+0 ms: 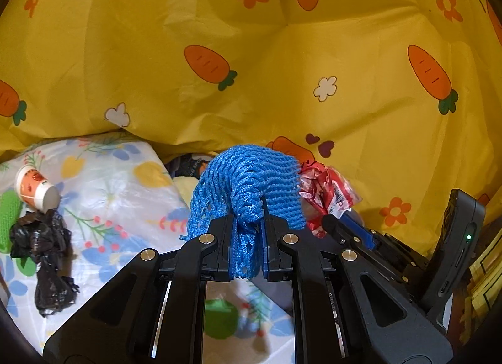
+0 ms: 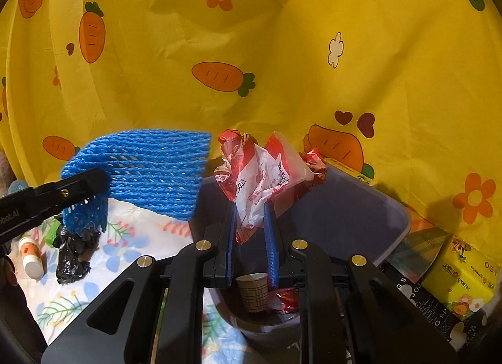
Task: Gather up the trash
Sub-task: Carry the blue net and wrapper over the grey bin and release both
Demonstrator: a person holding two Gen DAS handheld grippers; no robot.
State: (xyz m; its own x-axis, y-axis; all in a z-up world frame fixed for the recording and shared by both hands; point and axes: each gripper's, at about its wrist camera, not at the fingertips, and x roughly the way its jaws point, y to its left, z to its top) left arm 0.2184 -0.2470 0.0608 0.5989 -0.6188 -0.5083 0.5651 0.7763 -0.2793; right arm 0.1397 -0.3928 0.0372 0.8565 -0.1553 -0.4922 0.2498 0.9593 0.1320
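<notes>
My left gripper [image 1: 249, 216] is shut on a blue foam fruit net [image 1: 248, 182], which bulges above its pads; from the right wrist the same blue net [image 2: 150, 169] hangs at the left, over the floral sheet. My right gripper [image 2: 251, 207] is shut on a crumpled red and white plastic wrapper [image 2: 260, 176], held above a grey bin [image 2: 345, 207]. Inside the bin lie a brown paper cup [image 2: 252, 292] and a red wrapper scrap [image 2: 287, 299]. In the left wrist view the red wrapper [image 1: 326, 194] shows just right of the net.
On the floral sheet [image 1: 103, 194] lie an orange and white paper cup [image 1: 36, 188], a crumpled black plastic bag [image 1: 47, 248] and a green foam net [image 1: 8, 219]. Yellow carrot-print cloth [image 1: 251, 66] hangs behind. Yellow tissue packs [image 2: 461, 273] and dark boxes sit right of the bin.
</notes>
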